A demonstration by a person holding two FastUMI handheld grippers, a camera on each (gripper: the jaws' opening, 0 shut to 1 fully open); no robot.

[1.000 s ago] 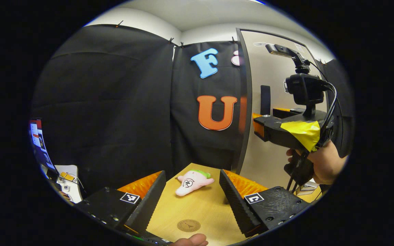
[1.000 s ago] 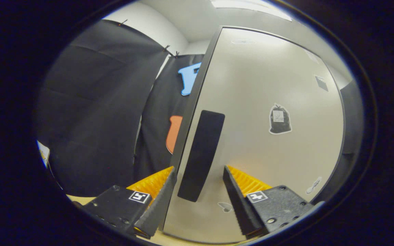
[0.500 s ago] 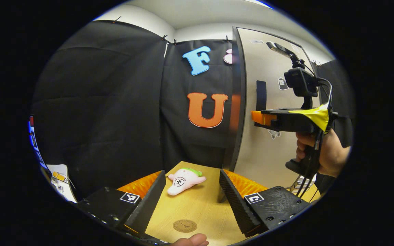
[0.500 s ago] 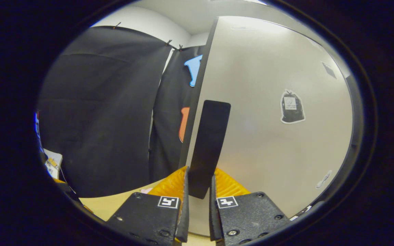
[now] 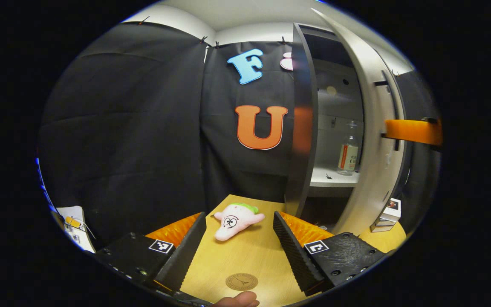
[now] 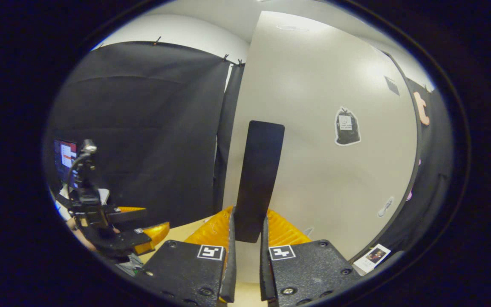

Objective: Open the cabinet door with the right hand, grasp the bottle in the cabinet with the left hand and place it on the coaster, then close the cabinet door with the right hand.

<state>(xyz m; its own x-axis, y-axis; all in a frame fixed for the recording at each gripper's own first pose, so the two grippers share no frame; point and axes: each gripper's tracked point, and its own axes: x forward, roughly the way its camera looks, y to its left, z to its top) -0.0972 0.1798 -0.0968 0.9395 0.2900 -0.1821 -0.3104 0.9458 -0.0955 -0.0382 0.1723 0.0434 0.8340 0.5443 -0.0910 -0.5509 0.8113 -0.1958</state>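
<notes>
Right gripper point(image 6: 247, 256): in the right gripper view its two fingers are clamped on the lower end of the black vertical door handle point(image 6: 258, 179), one finger on each side, both pressing on it.
Cabinet door point(image 6: 335, 149): pale grey, swung partly open; in the left gripper view it stands edge-on to the right of the cabinet opening point(image 5: 371, 140).
Stickers on the door: a black rubbish-bag sticker point(image 6: 347, 126) sits right of the handle; its small white label is too small to read. A smaller pale sticker point(image 6: 385, 207) lies lower, near the door's right edge.
Cabinet point(image 5: 303, 128): dark frame with a pale interior, its shelf point(image 5: 333, 179) showing through the opening.
Bottle point(image 5: 348, 150): clear with a red-and-white label, upright on the shelf inside the cabinet, well apart from both grippers; the label's print cannot be read.
Left gripper point(image 5: 239, 247): fingers spread wide with nothing between them, held over the wooden table point(image 5: 262, 260) in front of the cabinet.
Coaster point(image 5: 241, 282): round, brown, with a faint emblem, flat on the table between the left gripper's fingers in that view; any lettering is unreadable.
Plush toy point(image 5: 238, 217): pink with a green top and cartoon eyes, lying on the table between the coaster and the cabinet.
Small boxes point(image 5: 387, 214): stacked on the table beside the door's foot; print illegible.
Fiducial markers: a black-and-white square tag point(image 5: 161, 246) on each finger housing.
</notes>
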